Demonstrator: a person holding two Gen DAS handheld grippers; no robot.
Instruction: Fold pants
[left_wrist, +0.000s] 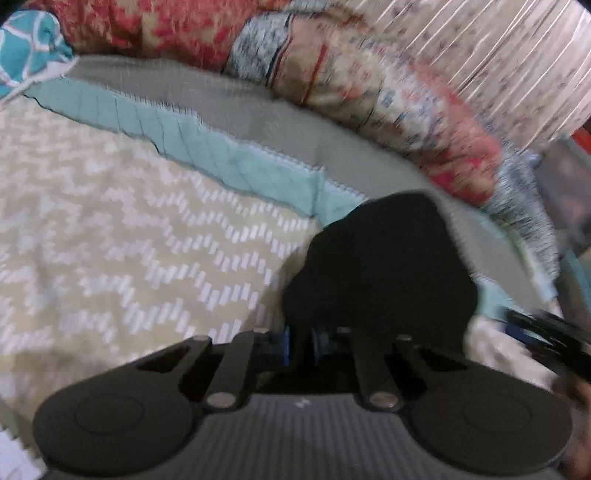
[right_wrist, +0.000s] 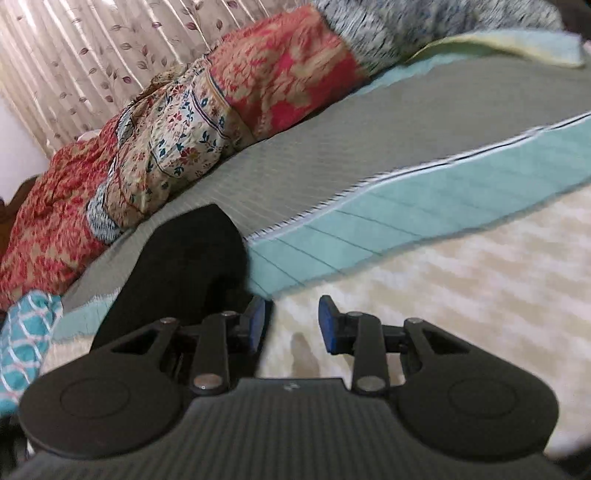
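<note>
left hand-held gripper (left_wrist: 300, 345) clamping black pants (left_wrist: 380, 266), chevron bedspread (left_wrist: 110, 236)

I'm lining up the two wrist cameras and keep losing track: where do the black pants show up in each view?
Left wrist: the black pants fill the lower centre-right, just ahead of the left gripper, whose jaws sit closed on the cloth.
Right wrist: the pants lie lower left, beside the open right gripper.
Shared landmark: the teal quilted band, running behind the pants in both views.
</note>
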